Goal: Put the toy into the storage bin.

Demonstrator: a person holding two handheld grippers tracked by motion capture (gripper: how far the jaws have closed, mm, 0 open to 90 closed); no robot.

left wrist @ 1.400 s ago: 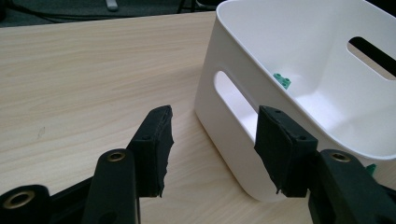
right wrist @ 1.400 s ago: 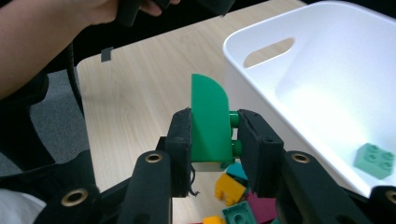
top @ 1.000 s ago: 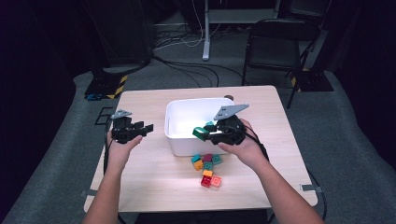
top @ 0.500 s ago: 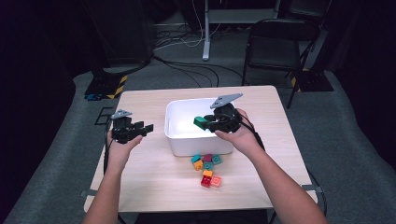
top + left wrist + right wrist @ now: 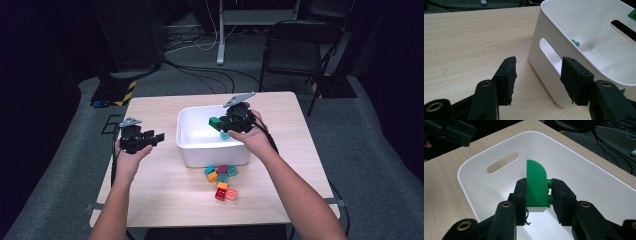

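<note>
Over the white plastic bin [image 5: 192,131], the right gripper [image 5: 537,192] clamps a green rounded toy brick [image 5: 536,186] between its black pads, above the bin's interior. A teal brick [image 5: 575,43] lies inside. The left gripper [image 5: 537,75] hovers gaping and empty just beside the bin's wall on the light wooden table [image 5: 165,192]. Loose coloured bricks [image 5: 221,180] sit in front of the bin.
</note>
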